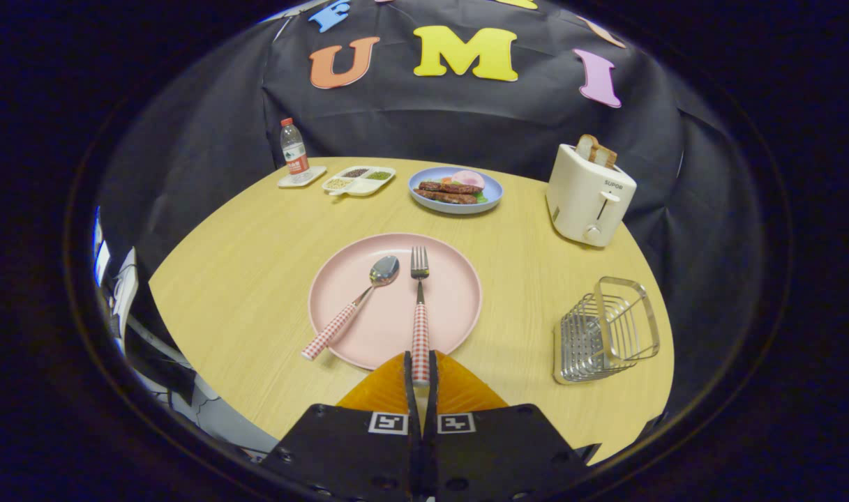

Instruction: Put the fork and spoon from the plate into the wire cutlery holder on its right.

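In the gripper view, the gripper (421, 369) has its fingers closed on the end of the red-and-white checked handle of the steel fork (420, 307), which lies on the round pink plate (459, 307), tines pointing away. The fork looks light, stiff and slick, so a hold on the patterned handle seems surest. The matching steel spoon (354, 307) lies just to its left, angled, its handle overhanging the rim. The upright wire cutlery holder (605, 331) stands on the wooden table (243, 279), well right of the plate.
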The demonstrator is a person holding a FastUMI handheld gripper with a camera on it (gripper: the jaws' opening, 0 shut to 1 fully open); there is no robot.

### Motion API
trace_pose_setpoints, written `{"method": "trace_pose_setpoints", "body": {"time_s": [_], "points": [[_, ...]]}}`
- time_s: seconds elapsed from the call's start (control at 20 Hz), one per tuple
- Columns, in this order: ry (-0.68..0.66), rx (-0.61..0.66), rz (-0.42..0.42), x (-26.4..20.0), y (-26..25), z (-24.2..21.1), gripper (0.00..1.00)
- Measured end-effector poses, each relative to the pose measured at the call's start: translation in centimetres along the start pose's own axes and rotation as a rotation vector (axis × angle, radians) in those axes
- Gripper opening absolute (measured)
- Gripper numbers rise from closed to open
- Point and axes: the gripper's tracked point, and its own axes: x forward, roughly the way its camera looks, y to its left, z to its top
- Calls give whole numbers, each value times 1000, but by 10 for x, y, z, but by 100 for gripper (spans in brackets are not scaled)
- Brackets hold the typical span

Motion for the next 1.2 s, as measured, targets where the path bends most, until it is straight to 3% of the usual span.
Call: {"method": "trace_pose_setpoints", "body": {"time_s": [0.2,0.45,0.75,1.0,1.2], "points": [[63,41,-4,-35,-27,26,1],[113,125,-83,-90,-98,55,1],[199,218,-151,-136,-159,33,1],[293,232,-146,-148,-171,7,0],[383,303,-75,-140,-162,0,1]]}}
